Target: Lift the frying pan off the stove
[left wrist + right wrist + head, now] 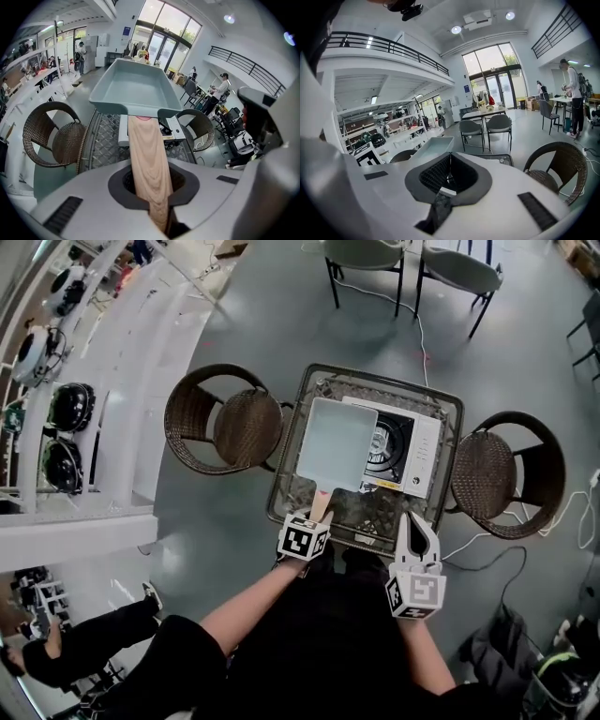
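The frying pan [336,442] hangs over the stove [401,448] on the desk [370,514] — apparently just clear of it — with its wooden handle [147,164] clenched in the left claw [158,206]. The right claw [449,174] is closed and empty. The lift is in hand; next, keep the pan level and carry it clear.

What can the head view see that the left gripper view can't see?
Only the head view: the person's arms and the marker cubes on the left gripper and right gripper. Only the left gripper view: its jaws clamped on the wooden handle up close, plus tall windows. Both: the frying pan, stove, and two wicker chairs.
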A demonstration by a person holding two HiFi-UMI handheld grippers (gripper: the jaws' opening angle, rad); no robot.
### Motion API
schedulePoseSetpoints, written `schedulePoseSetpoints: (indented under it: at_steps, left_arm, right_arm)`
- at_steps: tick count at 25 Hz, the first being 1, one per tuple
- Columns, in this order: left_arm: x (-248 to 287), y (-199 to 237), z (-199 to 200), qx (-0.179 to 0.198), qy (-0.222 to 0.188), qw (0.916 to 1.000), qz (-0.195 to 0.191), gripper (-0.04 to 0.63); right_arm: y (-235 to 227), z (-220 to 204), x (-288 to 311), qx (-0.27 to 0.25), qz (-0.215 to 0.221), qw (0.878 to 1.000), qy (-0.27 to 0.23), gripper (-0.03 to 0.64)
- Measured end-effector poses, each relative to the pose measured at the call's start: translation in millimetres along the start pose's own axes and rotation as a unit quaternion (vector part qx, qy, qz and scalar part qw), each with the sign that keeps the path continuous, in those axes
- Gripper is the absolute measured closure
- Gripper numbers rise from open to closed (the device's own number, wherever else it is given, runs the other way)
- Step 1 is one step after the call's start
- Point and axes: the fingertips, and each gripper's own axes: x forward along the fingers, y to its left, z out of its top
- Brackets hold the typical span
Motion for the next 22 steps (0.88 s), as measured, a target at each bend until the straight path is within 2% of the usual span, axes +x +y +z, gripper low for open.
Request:
schedulePoseSetpoints:
  at_steps: [7,11,22]
  left_arm:
    - [-37.0,23.4,1.5,0.009,-0.013,0.9999,-0.005,0.549]
    - [-54.1,39.4,6.5,0.016,-0.015,0.9998,-0.001,0.549]
    - [-74.5,66.0,21.4,0.036,-0.03,0.9988,-0.016,0.549]
  right_arm:
    - [38.3,4.9,7.7,0.01,-0.011,1.0,-0.013,0.588]
    - [56.3,6.9,13.2,-0.011,-0.025,0.999,-0.028,0.588]
    - [54.1,31.9,24.1,-0.042,-0.078,0.995,-0.055,0.588]
